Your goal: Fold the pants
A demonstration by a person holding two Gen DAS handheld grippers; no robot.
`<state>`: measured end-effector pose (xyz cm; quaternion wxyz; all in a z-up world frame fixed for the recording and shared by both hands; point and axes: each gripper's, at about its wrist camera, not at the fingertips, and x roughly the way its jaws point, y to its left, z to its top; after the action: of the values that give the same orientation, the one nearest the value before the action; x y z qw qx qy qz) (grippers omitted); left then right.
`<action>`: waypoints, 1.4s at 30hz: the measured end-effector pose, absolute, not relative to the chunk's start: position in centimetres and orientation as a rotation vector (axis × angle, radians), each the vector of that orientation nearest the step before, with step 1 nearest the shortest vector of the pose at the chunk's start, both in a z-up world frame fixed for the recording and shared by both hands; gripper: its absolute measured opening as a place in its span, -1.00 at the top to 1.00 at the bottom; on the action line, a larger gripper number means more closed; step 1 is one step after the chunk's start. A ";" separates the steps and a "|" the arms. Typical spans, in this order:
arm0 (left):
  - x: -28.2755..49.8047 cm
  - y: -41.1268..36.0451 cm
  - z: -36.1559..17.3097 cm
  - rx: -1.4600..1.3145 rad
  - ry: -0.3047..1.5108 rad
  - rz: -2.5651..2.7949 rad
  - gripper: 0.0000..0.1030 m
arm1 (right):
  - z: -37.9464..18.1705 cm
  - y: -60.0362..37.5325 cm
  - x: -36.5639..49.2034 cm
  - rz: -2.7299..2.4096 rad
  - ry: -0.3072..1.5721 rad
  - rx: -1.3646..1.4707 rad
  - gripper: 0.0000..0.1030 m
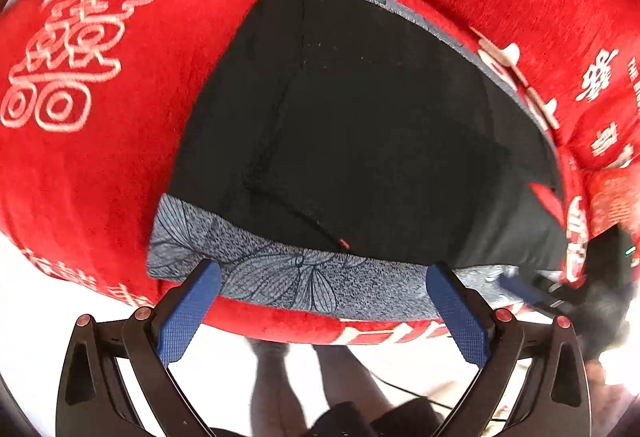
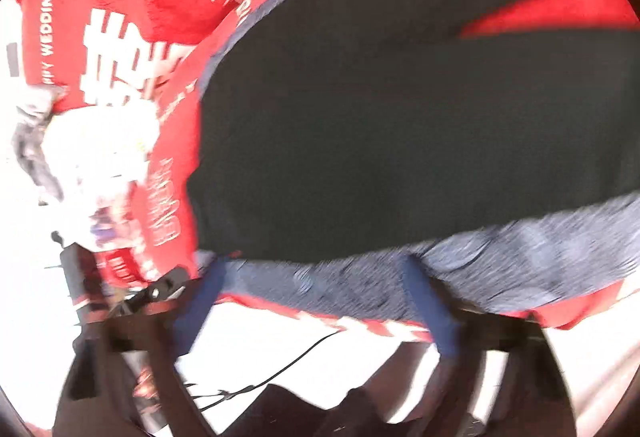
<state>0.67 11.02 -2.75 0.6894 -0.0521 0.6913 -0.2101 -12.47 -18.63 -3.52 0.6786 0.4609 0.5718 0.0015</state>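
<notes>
Black pants point(image 1: 360, 117) lie flat on a red cloth, with a grey-blue leaf-patterned band point(image 1: 280, 273) along the near edge and another along the far edge. My left gripper point(image 1: 324, 293) is open, its blue fingers point(image 1: 188, 309) just at the near band, holding nothing. The right gripper's body shows at the right edge of the left wrist view point(image 1: 600, 277). In the blurred right wrist view the pants point(image 2: 400, 137) fill the frame. My right gripper point(image 2: 316, 301) is open at the patterned band point(image 2: 340, 285), empty.
The red cloth point(image 1: 80, 177) with white characters covers the surface and drops off at the near edge. The person's legs point(image 1: 320, 377) and a thin cable point(image 2: 280, 369) show over the bright floor below. White clutter point(image 2: 100, 157) sits at the left in the right wrist view.
</notes>
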 end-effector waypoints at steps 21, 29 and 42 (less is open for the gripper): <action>-1.9 16.4 -7.2 -0.321 1.628 -0.509 -0.81 | -12.1 -11.7 -13.0 0.292 1.152 1.355 -0.24; -1.3 16.8 -7.7 -0.565 1.576 -0.461 -0.81 | -8.4 -10.6 -9.6 0.383 1.074 1.395 0.06; 1.6 13.6 -4.6 -0.494 1.523 -0.485 0.53 | -10.0 -13.2 -13.1 0.267 1.128 1.364 -0.17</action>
<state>1.64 13.58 -4.56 0.6703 -0.2193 0.6756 -0.2151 -13.09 -13.18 -9.98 0.6254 0.5946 0.4917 0.1165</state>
